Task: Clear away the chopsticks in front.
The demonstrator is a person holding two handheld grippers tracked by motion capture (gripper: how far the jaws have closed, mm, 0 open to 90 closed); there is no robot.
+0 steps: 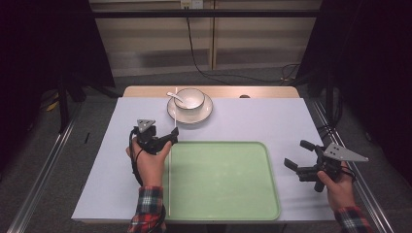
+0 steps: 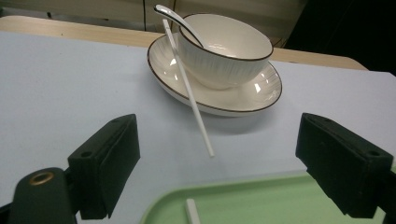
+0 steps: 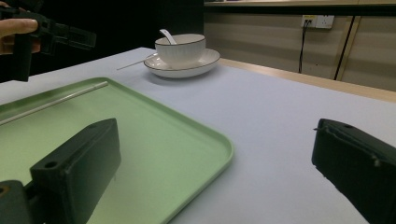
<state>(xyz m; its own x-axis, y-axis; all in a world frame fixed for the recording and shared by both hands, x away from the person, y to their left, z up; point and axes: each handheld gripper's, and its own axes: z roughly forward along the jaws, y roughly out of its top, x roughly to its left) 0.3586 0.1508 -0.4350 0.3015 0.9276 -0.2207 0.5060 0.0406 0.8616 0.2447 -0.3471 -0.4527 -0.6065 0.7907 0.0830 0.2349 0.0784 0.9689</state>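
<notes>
Pale panelled wall (image 1: 155,43) with socket (image 1: 191,4), black cable (image 1: 194,53), grey floor (image 1: 39,160), dark curtains (image 1: 48,39)

Pale green tray (image 1: 272,194), white chopsticks (image 1: 170,184), cream dark-rimmed bowl (image 1: 190,98) and plate (image 1: 206,111), red plaid sleeve (image 1: 147,206)

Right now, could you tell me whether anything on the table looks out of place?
Yes: two white chopsticks are split up. One chopstick leans on the plate beside the bowl. The other chopstick lies along the green tray's left edge.
</notes>
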